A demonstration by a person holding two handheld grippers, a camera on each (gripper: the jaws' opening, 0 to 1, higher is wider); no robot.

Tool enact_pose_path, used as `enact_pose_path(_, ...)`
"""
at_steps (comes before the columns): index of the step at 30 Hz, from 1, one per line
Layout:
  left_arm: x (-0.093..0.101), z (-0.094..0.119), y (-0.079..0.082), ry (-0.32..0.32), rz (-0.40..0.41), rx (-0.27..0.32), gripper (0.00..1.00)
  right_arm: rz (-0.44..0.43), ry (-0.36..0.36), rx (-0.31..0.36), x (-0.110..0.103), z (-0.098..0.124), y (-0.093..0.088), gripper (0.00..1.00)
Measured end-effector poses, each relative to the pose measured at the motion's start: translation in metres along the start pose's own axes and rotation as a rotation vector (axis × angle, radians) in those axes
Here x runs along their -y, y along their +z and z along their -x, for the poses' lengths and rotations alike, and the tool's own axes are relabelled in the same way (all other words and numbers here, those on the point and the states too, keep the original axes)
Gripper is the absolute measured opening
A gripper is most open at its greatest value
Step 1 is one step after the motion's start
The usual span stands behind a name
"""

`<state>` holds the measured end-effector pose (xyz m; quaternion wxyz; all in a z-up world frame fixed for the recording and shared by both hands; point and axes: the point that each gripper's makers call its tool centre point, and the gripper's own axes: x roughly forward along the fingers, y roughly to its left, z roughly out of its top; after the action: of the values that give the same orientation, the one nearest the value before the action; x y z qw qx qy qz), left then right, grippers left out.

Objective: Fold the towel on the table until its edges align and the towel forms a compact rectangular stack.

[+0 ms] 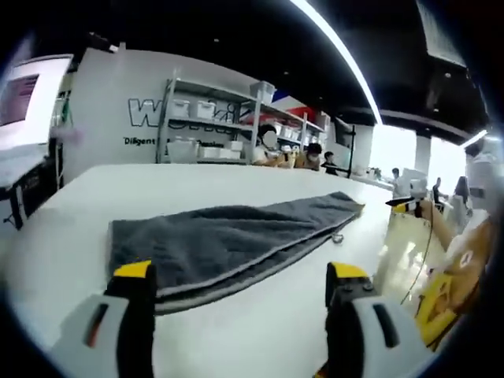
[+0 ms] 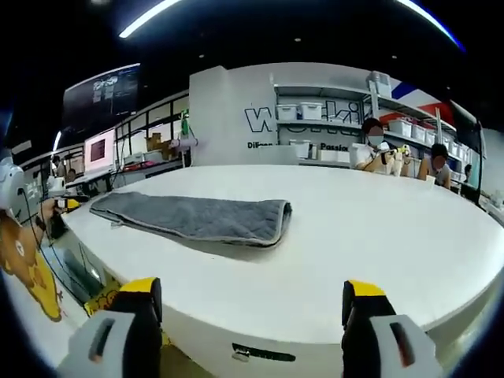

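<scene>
A grey towel lies folded lengthwise in a long strip on the white table. In the left gripper view its near end sits just past my left gripper, which is open with nothing between its yellow-tipped jaws. The right gripper view has the same towel stretching left from its rounded end, well beyond my right gripper. That gripper is open, empty and hovers off the table's front edge.
Shelving with white bins stands behind the table, where people sit. A person in a yellow-printed shirt stands at the table's right end in the left gripper view. Monitors hang at the left.
</scene>
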<state>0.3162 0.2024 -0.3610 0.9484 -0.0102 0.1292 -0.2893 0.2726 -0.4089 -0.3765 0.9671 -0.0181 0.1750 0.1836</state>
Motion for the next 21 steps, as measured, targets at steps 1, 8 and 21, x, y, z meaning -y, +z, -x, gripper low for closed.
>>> enact_pose_path(1, 0.002, -0.007, 0.001, -0.018, -0.016, 0.000, 0.90, 0.001, -0.002, 0.000, 0.001, 0.001, 0.000, 0.99)
enact_pose_path(8, 0.013, -0.049, 0.003, -0.103, -0.082, -0.016, 0.82, 0.019, 0.002, -0.005, -0.001, 0.003, 0.001, 0.99)
enact_pose_path(21, 0.023, -0.083, -0.018, -0.155, -0.219, -0.118, 0.31, 0.046, 0.012, -0.026, -0.005, -0.005, 0.005, 0.99)
